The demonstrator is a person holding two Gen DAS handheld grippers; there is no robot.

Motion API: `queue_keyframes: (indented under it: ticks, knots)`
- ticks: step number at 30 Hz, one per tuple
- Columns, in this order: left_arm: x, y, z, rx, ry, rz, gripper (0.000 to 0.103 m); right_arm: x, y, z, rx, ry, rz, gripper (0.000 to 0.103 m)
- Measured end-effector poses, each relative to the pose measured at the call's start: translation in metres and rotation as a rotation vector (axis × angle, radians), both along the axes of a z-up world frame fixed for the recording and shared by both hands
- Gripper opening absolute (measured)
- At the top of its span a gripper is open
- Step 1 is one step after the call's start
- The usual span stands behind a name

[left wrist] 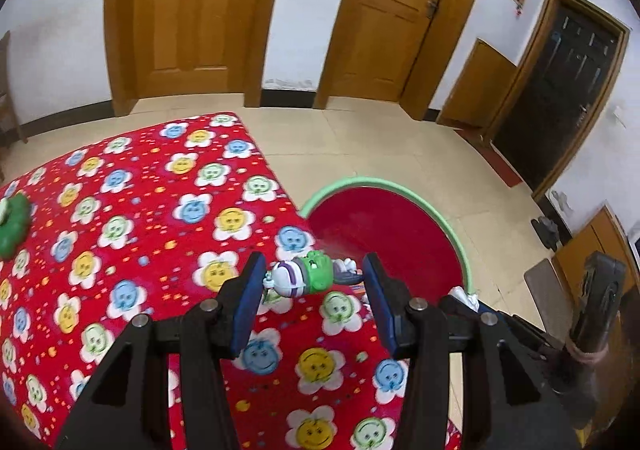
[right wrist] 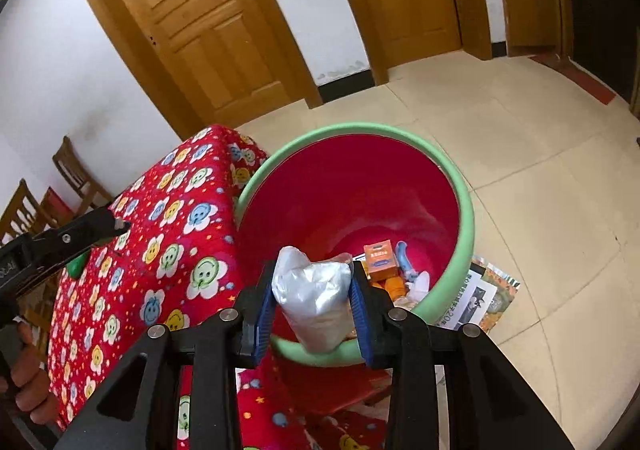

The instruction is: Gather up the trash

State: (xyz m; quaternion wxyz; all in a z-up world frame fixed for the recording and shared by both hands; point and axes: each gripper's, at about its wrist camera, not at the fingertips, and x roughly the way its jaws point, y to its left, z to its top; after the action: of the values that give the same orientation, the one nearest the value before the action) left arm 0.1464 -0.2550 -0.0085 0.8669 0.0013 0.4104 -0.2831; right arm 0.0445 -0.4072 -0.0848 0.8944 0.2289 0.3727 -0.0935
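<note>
Crumpled silver foil wrapper (right wrist: 316, 298), pinched by right claw (right wrist: 314, 302) above green-rimmed red bucket (right wrist: 466, 210), could snag its rim; left claw (left wrist: 314, 276) grips green-and-white toy figure (left wrist: 306, 276).

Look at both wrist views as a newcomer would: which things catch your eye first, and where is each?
First comes the red flowered tablecloth covering the table, then the red bin with its green rim standing on the floor beside it, some trash already at the bottom. The right gripper holds a crumpled silver bag over the bin's near rim, while the left gripper carries a small green and white wrapper above the table's edge.
</note>
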Motion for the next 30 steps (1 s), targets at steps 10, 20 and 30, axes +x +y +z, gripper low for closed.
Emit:
queue_keyframes:
  ticks: [10,20,30]
  knots:
    - [0.005,-0.032,-0.015,0.009,0.030,-0.062,0.050,-0.011,-0.024,0.005,0.011,-0.036,-0.039,0.044]
    - [0.003,-0.059,-0.030,0.002,0.043,-0.162,0.050,-0.020,-0.044,0.011,0.029,-0.065,-0.113,0.044]
    - [-0.004,-0.054,-0.024,-0.008,0.030,-0.171,0.053,-0.026,-0.049,0.014,0.031,-0.068,-0.130,0.044]
